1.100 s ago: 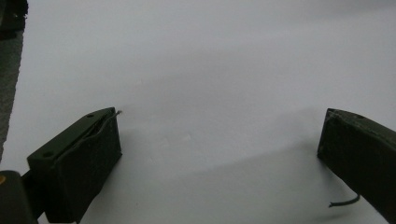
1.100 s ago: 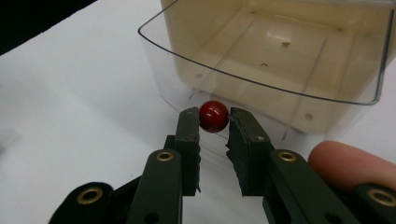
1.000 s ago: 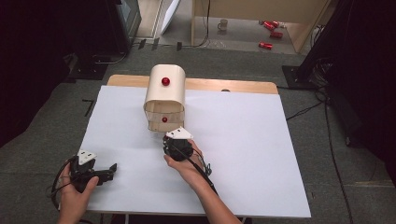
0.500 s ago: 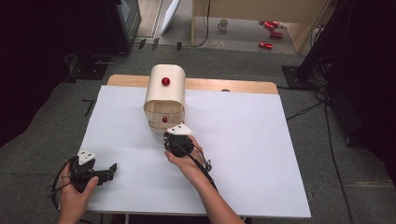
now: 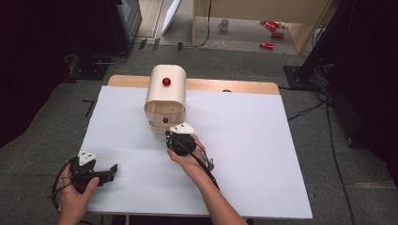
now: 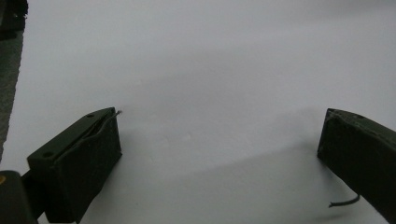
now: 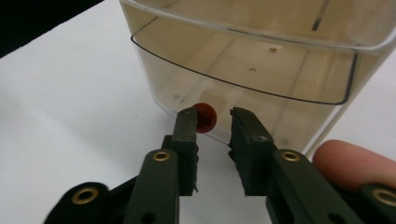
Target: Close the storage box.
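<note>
One rounded cabinet (image 5: 165, 96) with clear drawers at twelve o'clock on one white table top (image 5: 244, 140). Two red knobs: one (image 5: 166, 81) on top, one (image 5: 165, 120) on the lower drawer front. Two hand-held grippers, at seven o'clock (image 5: 110, 170) and centre (image 5: 169, 136). Three red cans (image 5: 272, 33) on the floor at one o'clock; one mug (image 5: 225, 24).

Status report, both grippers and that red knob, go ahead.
Right gripper jaws just opening, red knob between, not pinched. Left gripper open, idle on table. Nothing blocking.

drawer box (image 5: 165, 96) on table's (image 5: 263, 140) far-left
</note>
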